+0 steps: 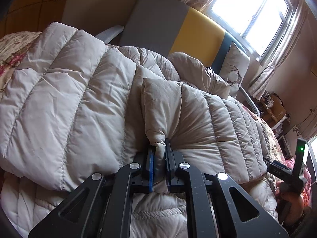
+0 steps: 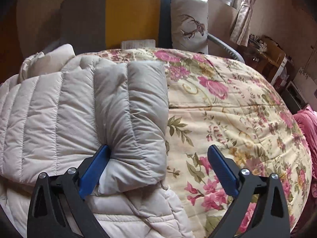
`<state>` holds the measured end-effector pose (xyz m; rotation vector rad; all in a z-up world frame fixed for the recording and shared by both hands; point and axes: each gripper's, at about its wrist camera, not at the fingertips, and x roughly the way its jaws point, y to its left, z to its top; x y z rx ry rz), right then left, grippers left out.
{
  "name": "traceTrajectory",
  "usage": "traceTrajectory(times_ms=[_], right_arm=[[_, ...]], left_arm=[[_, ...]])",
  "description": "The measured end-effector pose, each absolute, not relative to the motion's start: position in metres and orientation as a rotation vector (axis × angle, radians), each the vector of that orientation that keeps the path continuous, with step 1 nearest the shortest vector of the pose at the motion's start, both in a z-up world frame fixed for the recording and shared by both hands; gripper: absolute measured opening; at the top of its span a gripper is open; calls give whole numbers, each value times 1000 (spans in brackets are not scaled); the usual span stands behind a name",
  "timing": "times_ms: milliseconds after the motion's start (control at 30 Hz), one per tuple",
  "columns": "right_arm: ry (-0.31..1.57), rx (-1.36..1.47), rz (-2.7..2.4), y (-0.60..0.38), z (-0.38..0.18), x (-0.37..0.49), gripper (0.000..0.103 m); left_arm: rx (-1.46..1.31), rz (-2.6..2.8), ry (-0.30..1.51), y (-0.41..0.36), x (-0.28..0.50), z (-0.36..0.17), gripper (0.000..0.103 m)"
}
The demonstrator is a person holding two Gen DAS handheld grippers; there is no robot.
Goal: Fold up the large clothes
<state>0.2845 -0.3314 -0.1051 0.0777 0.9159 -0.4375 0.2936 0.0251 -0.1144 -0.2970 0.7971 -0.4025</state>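
A large beige quilted puffer jacket (image 1: pixel 65 99) lies partly folded on the bed. My left gripper (image 1: pixel 159 148) is shut on a pinch of its fabric at the edge of a folded-over panel (image 1: pixel 178 109). In the right wrist view the jacket (image 2: pixel 59 115) fills the left half, with a folded grey-beige sleeve section (image 2: pixel 138 109) on top. My right gripper (image 2: pixel 158 152) is open; its left finger (image 2: pixel 97 164) touches the folded section's front edge and its right finger (image 2: pixel 221 168) is over the bedspread. The right gripper's body also shows in the left wrist view (image 1: pixel 291 168).
The floral bedspread (image 2: pixel 227 119) covers the bed to the right of the jacket. A grey, yellow and dark headboard (image 2: pixel 134 13) and a deer-print pillow (image 2: pixel 188 23) stand behind. A red blanket (image 2: pixel 307 129) lies at the right edge. A window (image 1: pixel 251 10) and shelves are beyond.
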Motion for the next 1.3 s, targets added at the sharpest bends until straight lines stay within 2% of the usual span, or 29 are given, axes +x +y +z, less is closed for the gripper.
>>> traceTrajectory(times_ms=[100, 200, 267, 300, 433, 600, 767, 967, 1000, 1133, 1300], right_arm=[[907, 68, -443, -332, -105, 284, 99], [903, 73, -441, -332, -106, 283, 100], [901, 73, -442, -331, -106, 283, 100], [902, 73, -441, -332, -106, 283, 100], [901, 73, -442, -331, -106, 283, 100], [899, 93, -433, -334, -107, 282, 101], [908, 144, -401, -341, -111, 286, 101], [908, 148, -403, -344, -113, 288, 101], [906, 138, -409, -342, -112, 288, 101], [895, 90, -436, -335, -110, 287, 101], [886, 21, -468, -325, -105, 287, 101]], left_arm=[[-271, -388, 791, 28, 281, -101, 14], [-304, -362, 703, 36, 255, -72, 26], [-290, -318, 606, 37, 238, -49, 38], [-263, -309, 578, 32, 235, -40, 39], [-110, -308, 610, -9, 257, -31, 39], [15, -242, 796, -47, 318, -78, 39], [62, -262, 791, -49, 337, -105, 39], [20, -295, 778, -37, 327, -97, 40], [18, -298, 771, -35, 320, -93, 43], [50, -261, 734, -21, 285, -79, 80], [-2, -255, 739, 12, 247, -72, 81]])
